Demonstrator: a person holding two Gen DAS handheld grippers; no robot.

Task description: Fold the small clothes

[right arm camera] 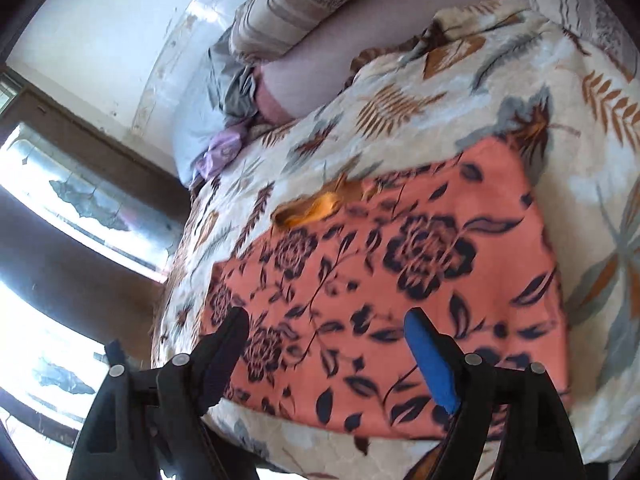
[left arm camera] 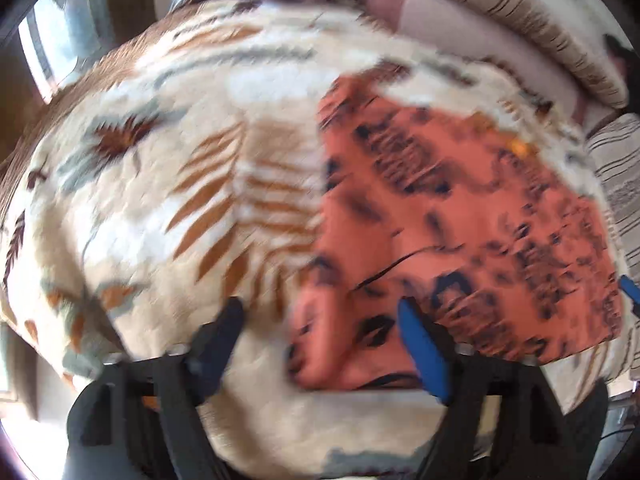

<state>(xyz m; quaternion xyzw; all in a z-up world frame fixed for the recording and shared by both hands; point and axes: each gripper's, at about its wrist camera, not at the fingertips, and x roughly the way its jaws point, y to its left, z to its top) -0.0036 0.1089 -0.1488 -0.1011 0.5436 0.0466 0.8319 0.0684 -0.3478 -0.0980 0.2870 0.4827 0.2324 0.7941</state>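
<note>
A salmon-orange garment with dark floral print (right arm camera: 392, 280) lies spread flat on a cream leaf-patterned blanket (right arm camera: 500, 92). A small orange patch (right arm camera: 320, 204) shows at its far edge. My right gripper (right arm camera: 326, 320) is open and empty, just above the garment's near part. In the blurred left wrist view the garment (left arm camera: 460, 216) lies at the right, with a loose fold near its front-left corner. My left gripper (left arm camera: 320, 312) is open and empty over that corner. A blue tip of the other gripper (left arm camera: 630, 292) shows at the right edge.
Striped pillows (right arm camera: 304, 4) and a pink sheet (right arm camera: 360, 52) lie at the far end of the bed. A purple cloth (right arm camera: 220, 152) and grey cloth (right arm camera: 236, 88) lie by the wall. Windows (right arm camera: 80, 208) are at the left beyond the bed's edge.
</note>
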